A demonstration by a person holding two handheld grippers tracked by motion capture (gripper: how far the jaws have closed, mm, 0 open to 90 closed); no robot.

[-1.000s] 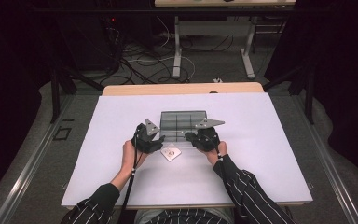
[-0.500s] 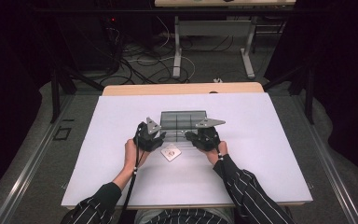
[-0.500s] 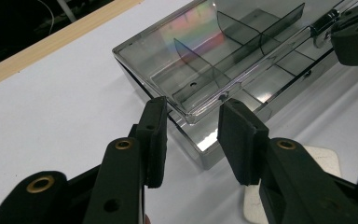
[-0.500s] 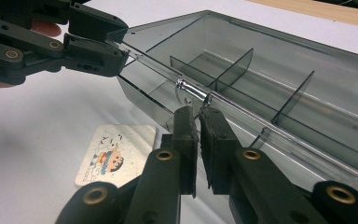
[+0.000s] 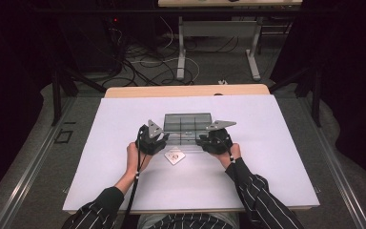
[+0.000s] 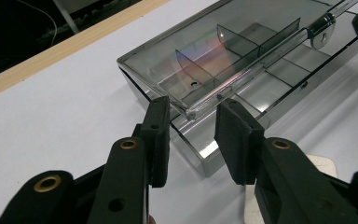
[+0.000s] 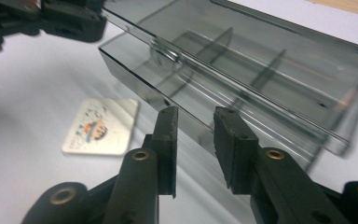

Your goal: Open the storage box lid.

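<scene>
A smoky clear compartment box (image 5: 188,125) lies in the middle of the white table (image 5: 276,162). Its hinged lid (image 6: 200,56) is lifted a little off the base, with a round clasp (image 6: 324,28) on its front edge. My left gripper (image 5: 165,139) is at the box's front left corner. In the left gripper view it (image 6: 192,135) stands open, with the lid's corner between the jaw tips and not gripped. My right gripper (image 5: 201,142) is at the front right. It (image 7: 196,140) is open, just short of the box's front wall (image 7: 177,100).
A small printed white card (image 5: 175,156) lies flat on the table just in front of the box, between the two hands; it also appears as the card (image 7: 101,127) in the right gripper view. A wooden table edge (image 5: 186,90) runs behind the white surface.
</scene>
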